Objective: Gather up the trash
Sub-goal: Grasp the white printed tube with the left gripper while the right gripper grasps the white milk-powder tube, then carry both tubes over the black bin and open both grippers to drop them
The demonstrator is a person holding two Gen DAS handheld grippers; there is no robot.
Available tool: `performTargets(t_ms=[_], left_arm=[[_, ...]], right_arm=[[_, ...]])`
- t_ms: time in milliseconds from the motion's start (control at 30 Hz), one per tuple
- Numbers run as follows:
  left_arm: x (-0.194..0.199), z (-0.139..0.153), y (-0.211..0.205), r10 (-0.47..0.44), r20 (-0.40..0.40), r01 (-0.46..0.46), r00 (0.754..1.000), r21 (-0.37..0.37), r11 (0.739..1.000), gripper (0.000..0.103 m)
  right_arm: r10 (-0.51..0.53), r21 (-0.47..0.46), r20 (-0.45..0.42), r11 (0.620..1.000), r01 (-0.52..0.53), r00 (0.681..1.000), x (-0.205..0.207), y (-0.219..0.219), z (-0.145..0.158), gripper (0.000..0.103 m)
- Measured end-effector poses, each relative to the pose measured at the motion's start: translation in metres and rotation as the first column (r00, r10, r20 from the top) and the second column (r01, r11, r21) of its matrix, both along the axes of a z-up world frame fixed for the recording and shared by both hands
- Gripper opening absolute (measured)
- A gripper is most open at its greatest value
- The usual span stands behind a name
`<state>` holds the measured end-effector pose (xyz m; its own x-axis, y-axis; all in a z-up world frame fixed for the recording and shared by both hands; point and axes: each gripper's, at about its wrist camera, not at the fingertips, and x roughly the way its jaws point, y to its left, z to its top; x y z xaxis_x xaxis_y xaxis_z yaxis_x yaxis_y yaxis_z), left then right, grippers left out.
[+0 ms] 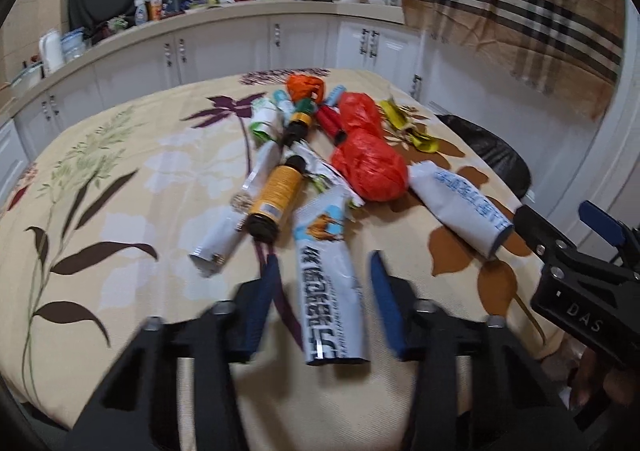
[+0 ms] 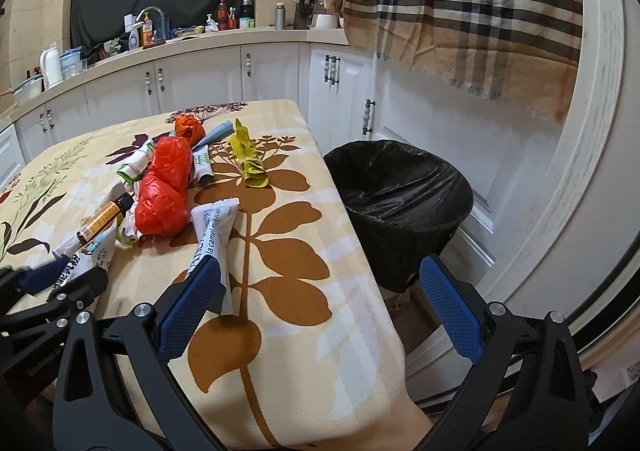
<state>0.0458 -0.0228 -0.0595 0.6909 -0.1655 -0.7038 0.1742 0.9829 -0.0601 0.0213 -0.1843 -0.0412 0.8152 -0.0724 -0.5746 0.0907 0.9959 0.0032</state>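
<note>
Floral-clothed surface (image 2: 280,251) carries mixed trash; left claw (image 1: 326,301) gapes around a white sachet (image 1: 330,283), right claw (image 2: 320,307) wide near its right edge, beside the black-lined bin (image 2: 400,207)

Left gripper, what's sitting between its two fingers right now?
In the left wrist view, the open left gripper straddles a white camel-print packet lying on the tablecloth, neither finger visibly touching it.

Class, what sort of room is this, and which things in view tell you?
Most likely a home kitchen: white cabinets under a counter with a tap, a knife block, and a lined bin.
</note>
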Motion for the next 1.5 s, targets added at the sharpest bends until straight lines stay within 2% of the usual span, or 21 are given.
performTargets(t_ms=[133, 233, 267, 333, 467, 533, 567, 633, 667, 700, 733, 867, 1133, 1500], left_arm=[[-0.004, 0.003, 0.003, -0.022, 0.001, 0.022, 1.0, -0.038, 0.999, 0.025], [-0.008, 0.008, 0.004, -0.017, 0.03, 0.017, 0.999, -0.029, 0.999, 0.024], [-0.01, 0.01, 0.005, -0.014, 0.04, 0.015, 0.999, -0.027, 1.0, 0.023], [-0.012, 0.014, 0.008, -0.006, 0.056, 0.007, 0.998, -0.027, 1.0, 0.023], [-0.012, 0.02, 0.021, 0.038, 0.073, -0.035, 0.997, -0.036, 0.999, 0.023], [-0.009, 0.02, 0.027, 0.06, 0.069, -0.057, 0.996, -0.038, 0.998, 0.023], [-0.007, 0.02, 0.03, 0.071, 0.065, -0.069, 0.995, -0.037, 0.997, 0.023], [-0.002, 0.019, 0.037, 0.091, 0.058, -0.089, 0.994, -0.04, 0.995, 0.023], [-0.001, 0.018, 0.039, 0.097, 0.056, -0.094, 0.994, -0.043, 0.995, 0.023], [-0.002, 0.017, 0.043, 0.099, 0.056, -0.096, 0.994, -0.045, 0.994, 0.023], [0.0, 0.017, 0.044, 0.103, 0.055, -0.1, 0.993, -0.046, 0.994, 0.023], [0.002, 0.018, 0.046, 0.102, 0.059, -0.099, 0.993, -0.053, 0.994, 0.023], [0.012, 0.032, 0.035, 0.061, 0.093, -0.055, 0.994, -0.061, 0.997, 0.023], [0.059, 0.061, -0.02, -0.031, 0.156, 0.041, 0.987, -0.059, 0.997, 0.023]], right_arm=[[0.026, 0.001, 0.012, 1.0, -0.026, 1.0, 0.0, 0.005, 0.004, 0.097], [0.052, -0.001, 0.019, 0.999, -0.052, 0.998, 0.002, 0.011, 0.006, 0.096], [0.059, -0.002, 0.018, 0.998, -0.059, 0.998, 0.003, 0.013, 0.006, 0.094], [0.084, -0.001, 0.01, 0.996, -0.084, 0.996, 0.007, 0.017, 0.006, 0.08], [0.118, -0.007, 0.0, 0.993, -0.118, 0.993, 0.016, 0.028, 0.003, 0.075], [0.139, -0.012, -0.017, 0.99, -0.139, 0.99, 0.021, 0.033, 0.0, 0.058], [0.153, -0.008, -0.029, 0.988, -0.153, 0.988, 0.024, 0.035, -0.002, 0.054], [0.174, -0.003, -0.053, 0.985, -0.174, 0.983, 0.029, 0.039, -0.007, 0.039], [0.182, 0.0, -0.063, 0.983, -0.183, 0.981, 0.029, 0.041, -0.01, 0.034], [0.199, 0.006, -0.081, 0.98, -0.199, 0.977, 0.032, 0.043, -0.014, 0.021], [0.208, 0.012, -0.088, 0.978, -0.208, 0.974, 0.032, 0.044, -0.016, 0.013], [0.208, 0.022, -0.07, 0.978, -0.207, 0.976, 0.028, 0.045, -0.015, 0.008], [0.159, 0.033, -0.006, 0.987, -0.159, 0.987, 0.027, 0.025, 0.007, 0.008], [0.017, 0.009, 0.058, 1.0, -0.018, 0.998, 0.066, -0.037, 0.034, 0.008]])
